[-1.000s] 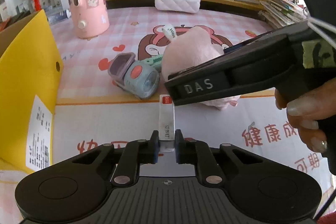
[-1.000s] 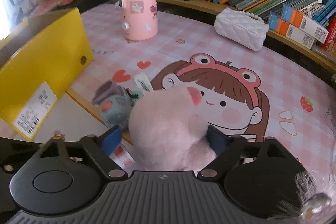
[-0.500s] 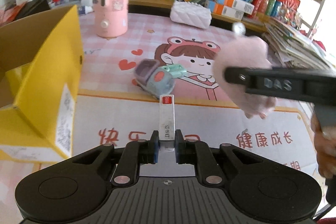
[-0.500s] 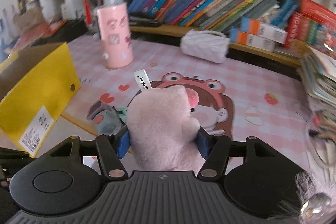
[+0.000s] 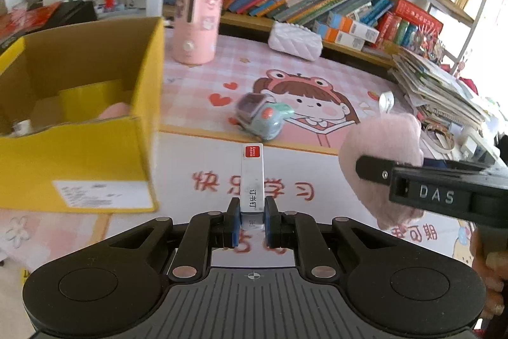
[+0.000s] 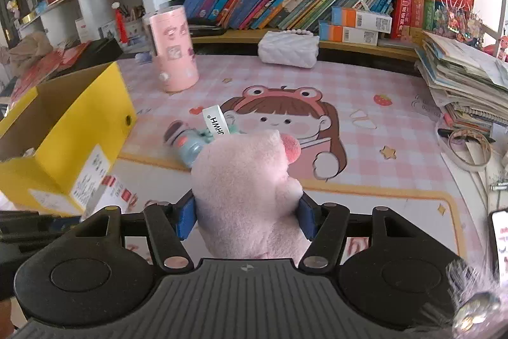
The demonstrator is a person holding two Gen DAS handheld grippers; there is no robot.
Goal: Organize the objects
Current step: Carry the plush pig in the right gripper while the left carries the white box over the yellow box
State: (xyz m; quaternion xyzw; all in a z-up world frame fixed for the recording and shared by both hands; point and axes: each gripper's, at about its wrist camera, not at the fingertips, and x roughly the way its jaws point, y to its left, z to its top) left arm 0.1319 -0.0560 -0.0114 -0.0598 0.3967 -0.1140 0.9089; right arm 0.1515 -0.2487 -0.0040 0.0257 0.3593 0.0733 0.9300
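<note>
Now both grippers hold something above the pink desk mat point(image 6: 365, 84).

The soft pink plush toy point(image 6: 250, 193) is squeezed in the right gripper point(image 6: 247, 216). The small white staple box point(image 5: 252, 177) is pinched in the left gripper point(image 5: 251, 220). The open yellow cardboard box point(image 5: 79, 129) sits to the left, and a little teal toy point(image 5: 263, 116) lies on the mat.
</note>
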